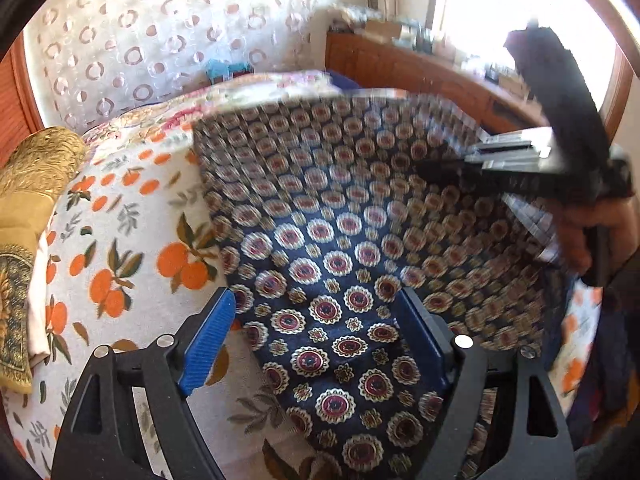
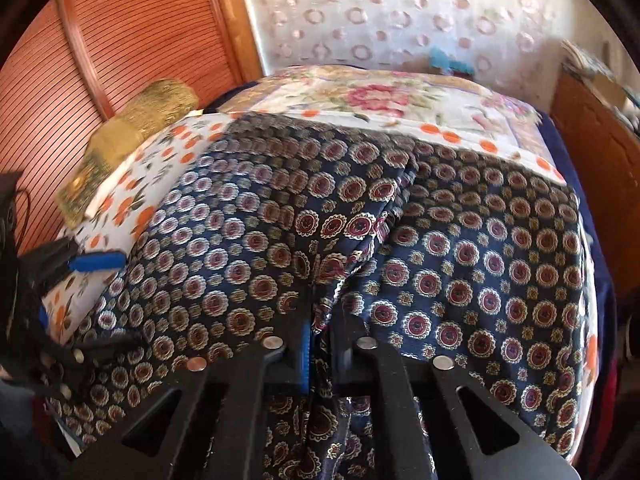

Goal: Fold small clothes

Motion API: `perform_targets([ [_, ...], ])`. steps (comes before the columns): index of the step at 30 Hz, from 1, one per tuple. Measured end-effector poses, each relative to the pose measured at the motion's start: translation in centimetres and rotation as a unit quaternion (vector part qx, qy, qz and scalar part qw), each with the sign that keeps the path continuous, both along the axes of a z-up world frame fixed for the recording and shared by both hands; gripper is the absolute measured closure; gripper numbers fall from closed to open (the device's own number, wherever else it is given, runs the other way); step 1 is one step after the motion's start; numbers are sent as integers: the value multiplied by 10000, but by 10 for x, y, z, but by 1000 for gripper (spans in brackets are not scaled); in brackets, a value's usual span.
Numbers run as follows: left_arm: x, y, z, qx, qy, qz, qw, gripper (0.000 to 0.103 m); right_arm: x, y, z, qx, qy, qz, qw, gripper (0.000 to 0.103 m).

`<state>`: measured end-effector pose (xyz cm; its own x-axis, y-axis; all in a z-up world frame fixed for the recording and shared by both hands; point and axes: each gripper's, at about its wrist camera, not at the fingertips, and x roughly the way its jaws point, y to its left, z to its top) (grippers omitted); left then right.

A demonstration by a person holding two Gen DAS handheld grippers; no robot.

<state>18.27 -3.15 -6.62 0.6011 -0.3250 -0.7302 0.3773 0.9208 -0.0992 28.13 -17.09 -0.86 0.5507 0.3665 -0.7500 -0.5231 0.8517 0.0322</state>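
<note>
Navy medallion-print cloth (image 2: 440, 248) is spread over the orange-print bedsheet (image 1: 120, 208). Nearest, a pinched ridge of the cloth is clamped between the closed jaws of the right gripper (image 2: 318, 344), the ridge running straight away from it. Left gripper (image 1: 316, 340) is held wide open, straddling the cloth's near edge, unclamped. Farther off, a gold cushion (image 2: 160, 104) is seen.

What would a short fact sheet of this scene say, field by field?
Surface: bed with orange-print sheet
Garment: dark blue patterned cloth spread on the bed
Left claw: open over the cloth's near edge, not pinching
Right claw: shut on a bunched fold of the cloth
Beside it: gold folded cloth at the bed's left edge
</note>
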Motion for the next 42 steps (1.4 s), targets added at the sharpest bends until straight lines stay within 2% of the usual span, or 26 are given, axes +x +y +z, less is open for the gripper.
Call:
perform_targets([
  [3, -7, 9, 18, -239, -165, 65, 9996, 20, -7, -6, 15, -4, -225, 65, 9997, 99],
  [6, -11, 11, 25, -225, -243, 50, 9994, 20, -8, -18, 34, -40, -434, -52, 9990, 99],
  [10, -12, 7, 22, -227, -189, 13, 9996, 20, -9, -49, 53, -270, -599, -366, 9972, 99],
  [15, -12, -10, 9, -191, -59, -118, 9997, 20, -2, -89, 55, -599, -525, -859, 9931, 99],
  [18, -10, -20, 3, -139, -7, -211, 9997, 20, 3, -107, 43, -539, -202, -976, 9936, 99],
  [19, -9, -24, 2, -96, 1, -236, 9997, 20, 4, -107, 38, -535, -135, -970, 9938, 98],
  [22, -5, -31, -6, -1, 71, -291, 9996, 20, 11, -113, 29, -630, -143, -1121, 9916, 81],
  [23, -4, -33, -9, 29, 116, -287, 9995, 20, 11, -115, 28, -614, -184, -1209, 9906, 79],
  [27, -2, -37, -20, 169, 259, -282, 9991, 20, 12, -115, 37, -361, -459, -1438, 9879, 66],
  [30, -3, -39, -21, 213, 209, -267, 9992, 20, 17, -118, 46, -3, -593, -1509, 9868, 63],
  [33, 0, -40, -22, 227, 188, -247, 9993, 20, 42, -118, 43, 384, -285, -1616, 9857, 63],
  [36, -2, -41, -22, 265, 173, -231, 9992, 20, 73, -116, 37, 554, 38, -1845, 9813, 63],
  [39, -2, -41, -23, 274, 169, -230, 9992, 20, 95, -117, 35, 976, 346, -1942, 9755, 63],
  [40, -2, -41, -23, 275, 168, -230, 9992, 20, 100, -113, 34, 1014, 394, -1937, 9750, 72],
  [42, -2, -42, -23, 304, 162, -230, 9991, 20, 104, -110, 36, 971, 372, -1737, 9793, 102],
])
